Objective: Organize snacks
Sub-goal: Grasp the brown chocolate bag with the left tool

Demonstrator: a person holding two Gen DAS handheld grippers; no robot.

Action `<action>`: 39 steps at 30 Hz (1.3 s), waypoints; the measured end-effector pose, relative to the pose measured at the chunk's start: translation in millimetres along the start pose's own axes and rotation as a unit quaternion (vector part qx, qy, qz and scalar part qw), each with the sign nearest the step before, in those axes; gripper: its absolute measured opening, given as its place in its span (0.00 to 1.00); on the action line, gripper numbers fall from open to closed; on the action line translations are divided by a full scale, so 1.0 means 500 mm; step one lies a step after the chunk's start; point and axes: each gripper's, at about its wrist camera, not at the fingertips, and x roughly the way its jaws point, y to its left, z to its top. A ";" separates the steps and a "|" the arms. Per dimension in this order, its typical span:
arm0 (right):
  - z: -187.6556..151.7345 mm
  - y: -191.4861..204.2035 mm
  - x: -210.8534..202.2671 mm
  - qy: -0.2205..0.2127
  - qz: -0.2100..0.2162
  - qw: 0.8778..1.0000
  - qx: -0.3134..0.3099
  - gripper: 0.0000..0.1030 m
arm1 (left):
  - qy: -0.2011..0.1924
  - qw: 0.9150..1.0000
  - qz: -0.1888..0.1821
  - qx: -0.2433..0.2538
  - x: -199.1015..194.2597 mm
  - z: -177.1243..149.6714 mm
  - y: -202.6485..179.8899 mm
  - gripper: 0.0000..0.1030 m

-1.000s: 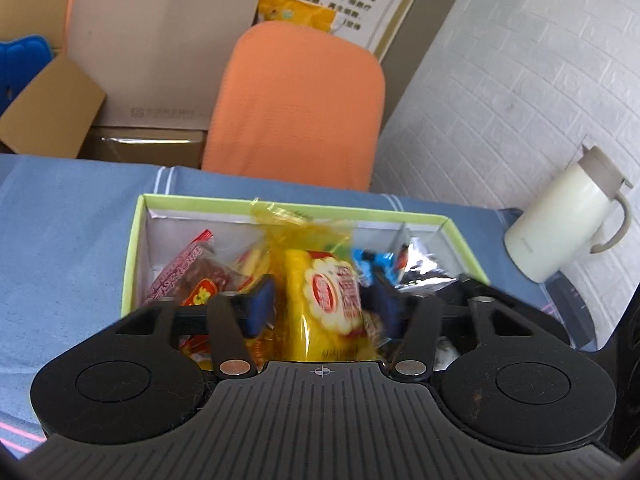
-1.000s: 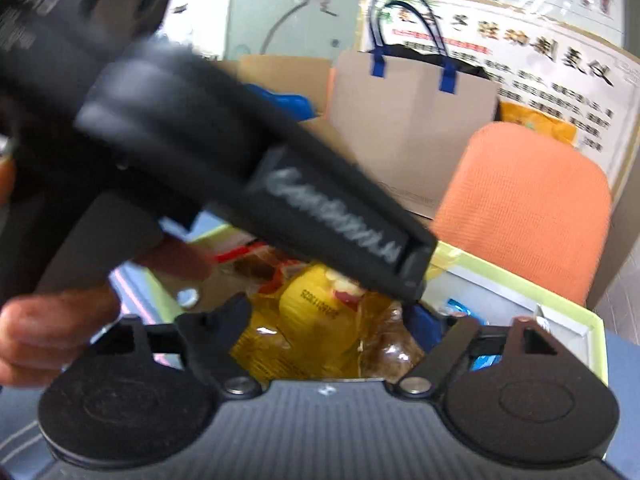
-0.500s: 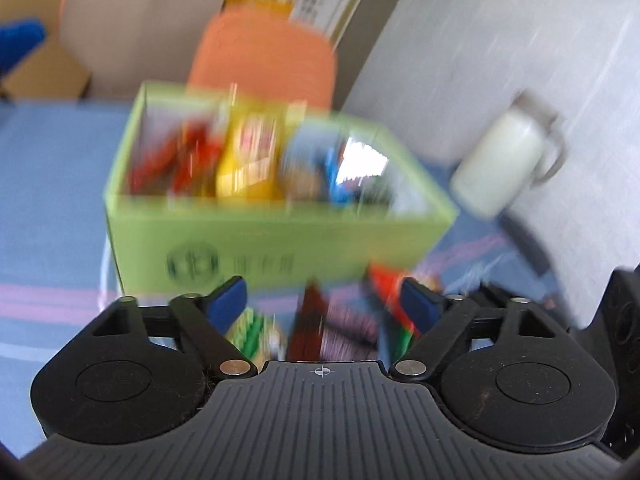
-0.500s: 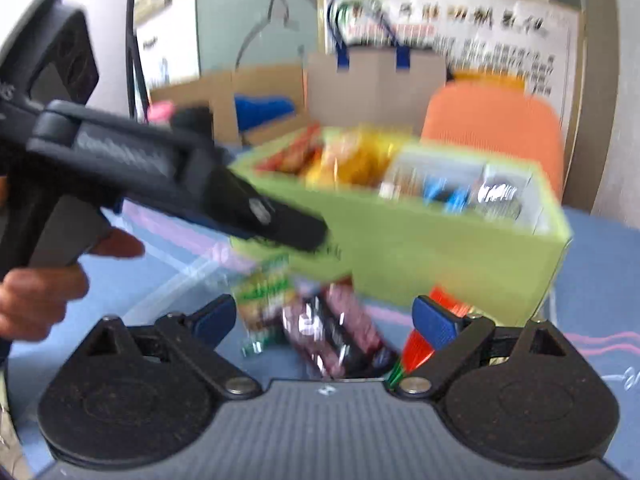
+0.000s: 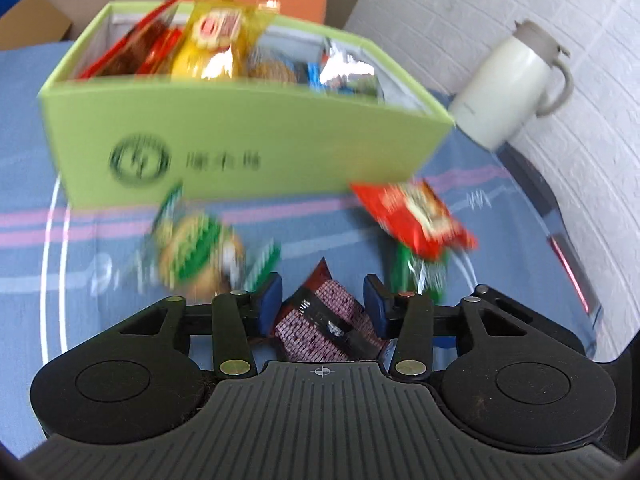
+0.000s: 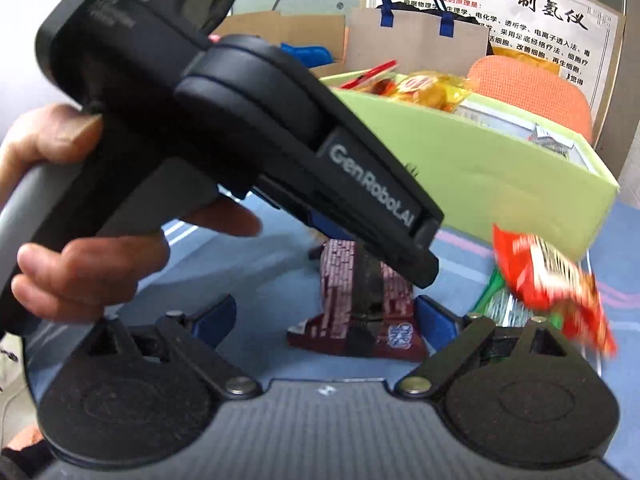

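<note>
**Left tongs straddle the purple packet**

Left gripper (image 5: pixel 322 302) spread around the dark purple snack packet (image 5: pixel 320 328) on the blue tablecloth (image 5: pixel 24 280), not clamped; right gripper (image 6: pixel 324 320) wide apart, empty; green box (image 5: pixel 248 148) beyond, full of snacks.

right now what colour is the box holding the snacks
Lime green box with a dark green logo, clearest in the left wrist view.
</note>
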 end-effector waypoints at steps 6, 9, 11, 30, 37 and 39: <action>-0.034 0.054 -0.033 0.007 0.003 0.999 0.031 1.00 | -0.033 0.999 0.013 -0.003 -0.071 -0.083 -0.018 0.31; -0.047 0.066 -0.042 -0.004 -0.005 0.999 0.040 1.00 | -0.074 0.997 0.025 -0.019 -0.124 -0.099 -0.012 0.54; -0.049 0.065 -0.042 -0.005 -0.023 0.998 0.054 1.00 | -0.086 0.995 0.027 -0.037 -0.144 -0.108 -0.002 0.60; -0.044 0.054 -0.050 -0.008 -0.042 0.996 0.072 0.99 | -0.028 0.998 0.044 -0.041 -0.081 -0.118 -0.041 0.65; -0.043 0.034 -0.049 -0.013 -0.041 0.996 0.072 0.99 | -0.028 0.998 0.038 -0.039 -0.083 -0.120 -0.040 0.67; -0.036 0.032 -0.036 -0.011 -0.043 0.997 0.063 0.99 | -0.028 0.998 0.036 -0.039 -0.083 -0.120 -0.040 0.68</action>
